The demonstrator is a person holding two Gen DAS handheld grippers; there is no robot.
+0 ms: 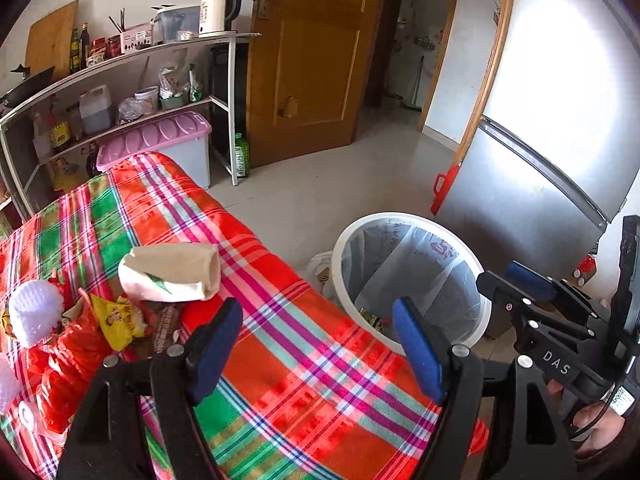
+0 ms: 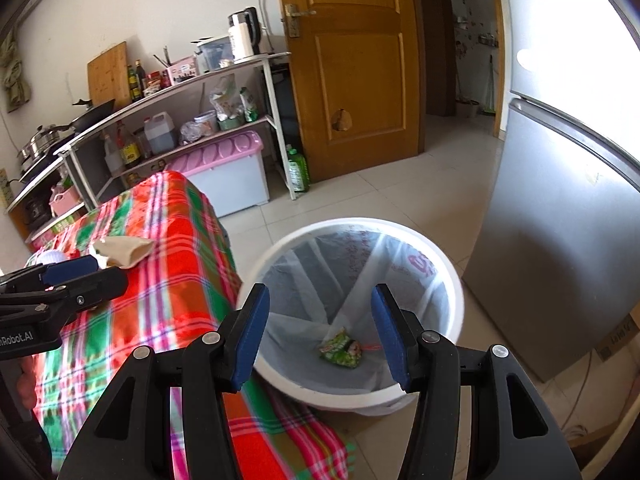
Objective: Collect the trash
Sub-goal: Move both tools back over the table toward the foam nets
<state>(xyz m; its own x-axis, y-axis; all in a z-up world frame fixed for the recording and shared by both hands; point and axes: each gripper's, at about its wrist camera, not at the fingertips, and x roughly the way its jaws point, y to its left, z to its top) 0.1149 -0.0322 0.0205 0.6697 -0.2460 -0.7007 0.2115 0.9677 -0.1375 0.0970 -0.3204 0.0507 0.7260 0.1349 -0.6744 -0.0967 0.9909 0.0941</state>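
Both grippers empty, right gripper [image 2: 320, 330] spread above the bin [image 2: 448, 276], left gripper [image 1: 316, 344] spread over bare table [image 1: 304, 392]; wrappers [image 1: 116, 320] off its left finger, easy miss.

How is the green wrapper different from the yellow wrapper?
The green wrapper lies at the bottom of the white bin; the yellow wrapper is on the striped cloth. The green one lies alone; the yellow one sits in a heap beside a red bag. Both are crumpled snack packets, and neither is held.
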